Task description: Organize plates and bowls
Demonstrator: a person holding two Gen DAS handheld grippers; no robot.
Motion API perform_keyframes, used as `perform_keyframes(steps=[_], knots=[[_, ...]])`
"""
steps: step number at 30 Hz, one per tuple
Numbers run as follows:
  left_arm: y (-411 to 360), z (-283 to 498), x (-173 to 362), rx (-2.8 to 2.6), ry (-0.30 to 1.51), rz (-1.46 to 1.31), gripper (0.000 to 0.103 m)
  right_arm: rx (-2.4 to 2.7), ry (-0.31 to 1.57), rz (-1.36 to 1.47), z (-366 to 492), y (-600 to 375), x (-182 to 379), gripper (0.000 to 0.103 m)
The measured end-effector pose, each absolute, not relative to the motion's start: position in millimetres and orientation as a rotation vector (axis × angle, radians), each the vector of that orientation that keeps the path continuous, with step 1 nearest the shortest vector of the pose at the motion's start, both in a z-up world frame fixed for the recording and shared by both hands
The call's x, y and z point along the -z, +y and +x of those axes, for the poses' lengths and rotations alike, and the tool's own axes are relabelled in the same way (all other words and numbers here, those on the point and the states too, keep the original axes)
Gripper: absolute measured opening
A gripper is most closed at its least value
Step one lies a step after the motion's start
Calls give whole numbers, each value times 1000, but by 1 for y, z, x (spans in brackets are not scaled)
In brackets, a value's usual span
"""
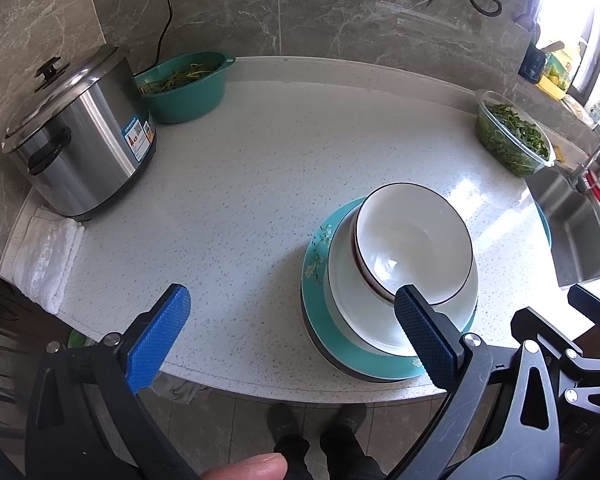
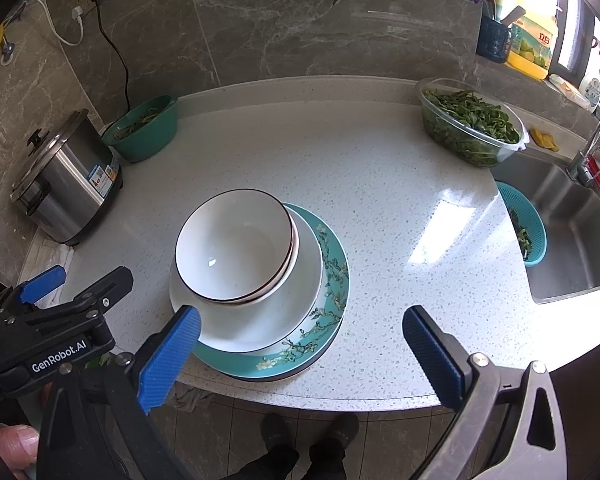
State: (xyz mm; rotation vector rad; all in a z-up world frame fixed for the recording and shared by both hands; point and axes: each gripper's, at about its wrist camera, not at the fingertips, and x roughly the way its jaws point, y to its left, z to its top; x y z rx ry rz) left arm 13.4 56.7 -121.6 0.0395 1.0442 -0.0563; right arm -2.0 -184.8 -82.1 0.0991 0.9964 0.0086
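Note:
A stack of dishes stands near the counter's front edge: white bowls with dark rims (image 1: 414,246) (image 2: 236,246) nested on a white plate (image 1: 352,304) (image 2: 260,328), on a teal flowered plate (image 1: 320,256) (image 2: 332,280). My left gripper (image 1: 292,336) is open and empty, held just left of the stack, its right finger overlapping the bowl rim in view. My right gripper (image 2: 300,356) is open and empty in front of the stack's right side. The left gripper's body also shows in the right wrist view (image 2: 60,316).
A steel rice cooker (image 1: 80,140) (image 2: 66,184) and a teal bowl of greens (image 1: 184,84) (image 2: 144,126) stand at the back left. A clear container of greens (image 1: 512,136) (image 2: 470,122) sits back right. A sink (image 2: 572,232) with a teal strainer (image 2: 524,228) lies right. A white cloth (image 1: 44,256) lies far left.

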Motion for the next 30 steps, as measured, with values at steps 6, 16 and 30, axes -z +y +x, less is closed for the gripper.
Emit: perform_keyframes(steps=[6,16,30], knots=[[56,12,122,57,1042,41,103,-8,996,99,-2,-184,83,103],[55,12,123,53,1041,46,103,-8,996,99,-2,-184,83,103],[54,11,123,64,1047,48,103,-9,996,100,-3,-184,83,103]])
